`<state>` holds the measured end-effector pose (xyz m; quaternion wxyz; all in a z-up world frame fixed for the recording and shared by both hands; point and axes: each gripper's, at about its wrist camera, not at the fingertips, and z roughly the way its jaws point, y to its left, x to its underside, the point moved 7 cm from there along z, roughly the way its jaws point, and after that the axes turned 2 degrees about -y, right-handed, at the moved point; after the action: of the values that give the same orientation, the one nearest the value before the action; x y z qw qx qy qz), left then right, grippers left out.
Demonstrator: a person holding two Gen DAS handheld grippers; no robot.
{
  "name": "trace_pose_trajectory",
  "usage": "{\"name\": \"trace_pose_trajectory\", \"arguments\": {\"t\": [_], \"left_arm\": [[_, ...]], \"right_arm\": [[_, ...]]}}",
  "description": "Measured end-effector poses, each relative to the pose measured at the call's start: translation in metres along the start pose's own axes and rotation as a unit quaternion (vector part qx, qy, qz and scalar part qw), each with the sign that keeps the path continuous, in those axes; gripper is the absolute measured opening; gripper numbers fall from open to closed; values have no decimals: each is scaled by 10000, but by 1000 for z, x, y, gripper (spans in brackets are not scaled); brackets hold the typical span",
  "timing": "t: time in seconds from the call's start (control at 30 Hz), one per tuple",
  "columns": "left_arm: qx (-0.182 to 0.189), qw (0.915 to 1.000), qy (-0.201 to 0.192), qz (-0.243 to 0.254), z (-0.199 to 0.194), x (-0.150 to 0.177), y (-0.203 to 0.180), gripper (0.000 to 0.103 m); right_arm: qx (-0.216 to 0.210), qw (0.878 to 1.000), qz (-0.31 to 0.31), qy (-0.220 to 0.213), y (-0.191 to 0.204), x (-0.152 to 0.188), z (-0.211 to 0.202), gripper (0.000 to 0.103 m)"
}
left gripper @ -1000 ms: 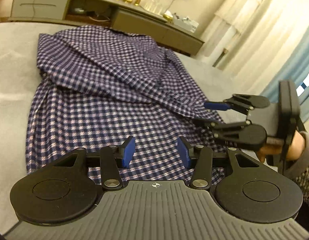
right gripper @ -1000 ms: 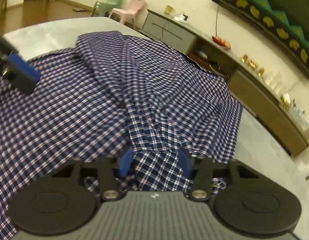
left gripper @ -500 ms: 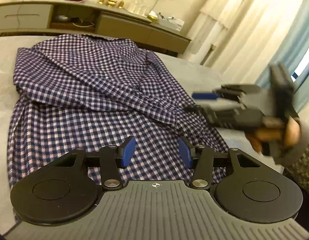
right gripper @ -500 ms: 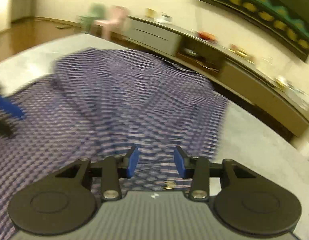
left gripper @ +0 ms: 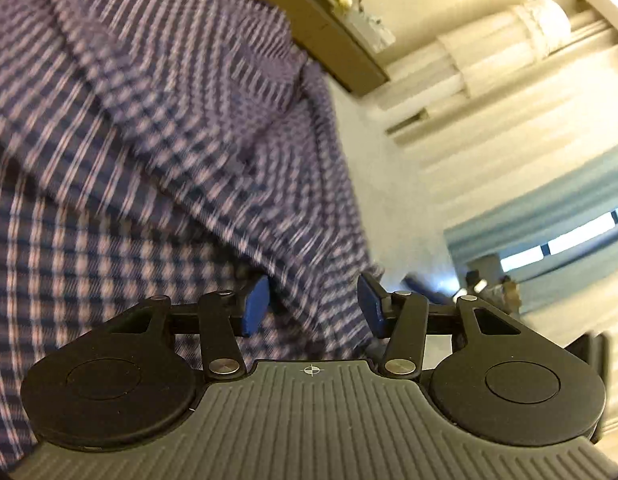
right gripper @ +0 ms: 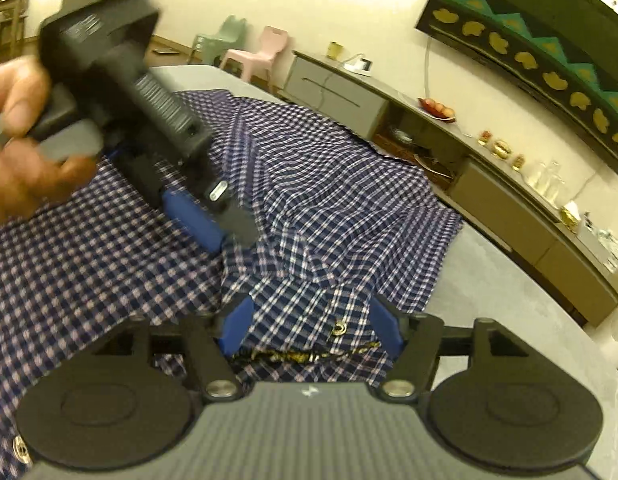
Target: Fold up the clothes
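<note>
A blue and white checked shirt lies spread on a grey surface, with one side folded over the middle. My right gripper hangs low over the near fold, where a metal snap shows. Its jaws are opening; cloth lies between the blue pads, which do not press on it. My left gripper, held by a hand, points down onto the fold just beyond. In its own blurred, tilted view the left gripper stands open over the shirt, its edge between the fingers.
A long low cabinet with small items runs along the far wall under a dark panel. Two plastic chairs stand at the back. Pale curtains hang past the surface's right end.
The left gripper has swept right across the shirt, rolling, and now sits right in front of the right gripper. The right gripper's jaws have widened off the fold they pinched.
</note>
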<state>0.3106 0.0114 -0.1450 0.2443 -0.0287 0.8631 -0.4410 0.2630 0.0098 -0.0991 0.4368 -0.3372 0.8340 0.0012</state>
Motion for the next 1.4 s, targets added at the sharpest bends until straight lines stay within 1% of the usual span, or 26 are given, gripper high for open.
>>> {"name": "trace_pose_trajectory", "arguments": {"t": [0.07, 0.13, 0.2, 0.27, 0.33, 0.4, 0.43, 0.53, 0.57, 0.6, 0.63, 0.7, 0.73, 0.8, 0.83, 0.9, 0.93, 1.0, 1.03, 1.1, 1.13, 1.23, 1.27, 1.3, 1.33, 1.4], "left_arm": [[72, 9999, -62, 74, 1, -10, -10, 45], [80, 9998, -50, 165, 8, -17, -18, 45], [14, 9998, -4, 221, 18, -22, -22, 45], [-75, 9996, 54, 271, 29, -25, -23, 45], [-156, 9994, 73, 299, 36, -27, -23, 45], [-202, 9994, 61, 283, 38, -31, -23, 45], [-223, 9993, 47, 302, 38, -32, -25, 45], [-273, 9989, -24, 381, 28, -30, -28, 45], [-295, 9987, -70, 400, 21, -27, -28, 46], [-326, 9984, -146, 438, 10, -25, -27, 45], [-377, 9977, -252, 495, -5, -22, -26, 45], [-522, 9952, -532, 631, -41, -9, -24, 46], [-608, 9933, -707, 680, -62, 0, -22, 46], [-854, 9881, -1090, 669, -107, 22, -13, 46], [-1051, 9841, -1306, 588, -132, 36, -4, 47], [-1560, 9724, -1685, 415, -177, 65, 16, 50], [-1906, 9636, -1845, 322, -198, 80, 29, 52], [-2500, 9472, -2007, 88, -232, 113, 55, 52], [-2703, 9413, -2020, -33, -245, 129, 66, 52], [-2819, 9395, -1933, -229, -259, 157, 79, 52], [-2833, 9404, -1862, -265, -261, 169, 81, 52], [-2745, 9481, -1584, -265, -256, 198, 80, 53], [-2699, 9498, -1561, -269, -256, 205, 78, 53], [-2638, 9509, -1596, -253, -258, 210, 73, 53], [-2569, 9522, -1644, -191, -260, 213, 68, 53], [-2429, 9571, -1580, 99, -260, 219, 52, 55]], "right_arm": [[-243, 9997, -8, -35, 1, 2, -3, 65], [-312, 9994, -85, -112, 5, -1, -7, 69], [-206, 9996, -115, -184, 5, -3, -6, 72], [-84, 9998, -69, -158, 0, -3, -1, 72], [-37, 10000, 67, -41, -7, 0, 11, 68], [-299, 9983, 492, -36, -16, 0, 15, 53], [-443, 9964, 716, -38, -20, -1, 17, 48], [-866, 9871, 1344, -47, -34, -3, 19, 23], [-1001, 9833, 1516, -52, -37, -5, 17, 12], [-1106, 9802, 1641, -54, -41, -6, 15, 8], [-1215, 9759, 1809, -73, -47, -8, 12, 7], [-1452, 9617, 2323, -118, -59, -9, 2, 6], [-1606, 9488, 2713, -202, -71, -12, -2, 5], [-1981, 9141, 3512, -428, -84, -17, -16, 5], [-2113, 8987, 3809, -516, -90, -18, -22, 5], [-2348, 8703, 4282, -645, -100, -20, -31, 4], [-2439, 8590, 4452, -668, -104, -23, -33, 4], [-2530, 8449, 4664, -670, -108, -32, -35, 4], [-2562, 8386, 4759, -677, -110, -44, -33, 4], [-2563, 8314, 4884, -676, -117, -69, -27, 4], [-2539, 8269, 4970, -691, -122, -81, -23, 4], [-2450, 8121, 5243, -744, -138, -117, -13, 4], [-2464, 7984, 5413, -936, -149, -126, -18, 4], [-2508, 7796, 5616, -1183, -162, -132, -25, 4], [-2561, 7560, 5844, -1457, -175, -134, -35, 4], [-2465, 7434, 6001, -1629, -187, -135, -45, 4]]}}
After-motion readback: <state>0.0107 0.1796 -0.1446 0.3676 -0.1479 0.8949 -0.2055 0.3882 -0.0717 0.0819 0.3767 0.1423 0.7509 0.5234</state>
